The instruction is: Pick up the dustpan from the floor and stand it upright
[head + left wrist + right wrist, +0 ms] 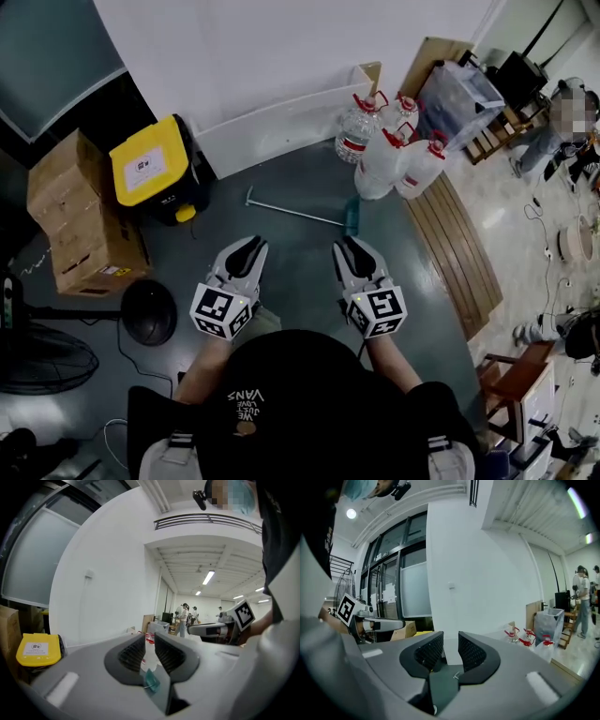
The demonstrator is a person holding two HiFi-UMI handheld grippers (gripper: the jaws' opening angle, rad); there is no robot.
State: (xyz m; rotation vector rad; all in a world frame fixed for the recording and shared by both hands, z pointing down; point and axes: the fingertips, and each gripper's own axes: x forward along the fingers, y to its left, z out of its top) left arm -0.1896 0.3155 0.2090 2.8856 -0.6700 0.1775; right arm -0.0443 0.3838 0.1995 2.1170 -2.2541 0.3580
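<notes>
The dark floor [300, 183] carries a cluster of water jugs [384, 155]. The dustpan [351, 221] lies flat just left of the jugs, its long handle stretching away from them. Nearer the person than the jugs, the left gripper [251, 246] has its jaws pressed almost together. The right gripper [349, 246] has its jaws a narrow slit apart. Both are empty.
</notes>
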